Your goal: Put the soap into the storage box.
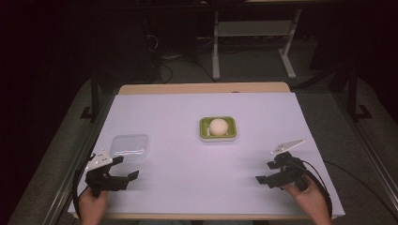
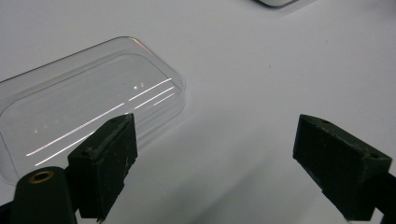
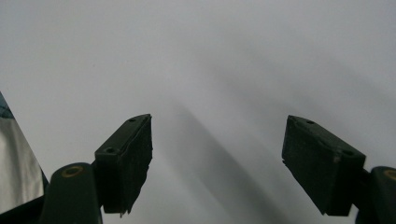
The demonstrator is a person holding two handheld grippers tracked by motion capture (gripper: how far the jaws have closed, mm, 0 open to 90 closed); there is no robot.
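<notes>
High view shows your left gripper (image 1: pixel 126 167) and right gripper (image 1: pixel 265 172) both low on the white table (image 1: pixel 187 159), jaws wide apart and empty, the clear rectangular plastic lid (image 1: pixel 130 146) just ahead of your left, the green egg dish (image 1: pixel 218 128) farther off mid-table.

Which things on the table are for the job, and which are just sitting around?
For the job:
- clear plastic lid, nearest the left hand-held gripper, whose jaws stand open
- green container
- pale ball inside it
- right hand-held gripper, open, over bare table

Just around:
- white table cover
- metal frame on the floor behind the table
</notes>
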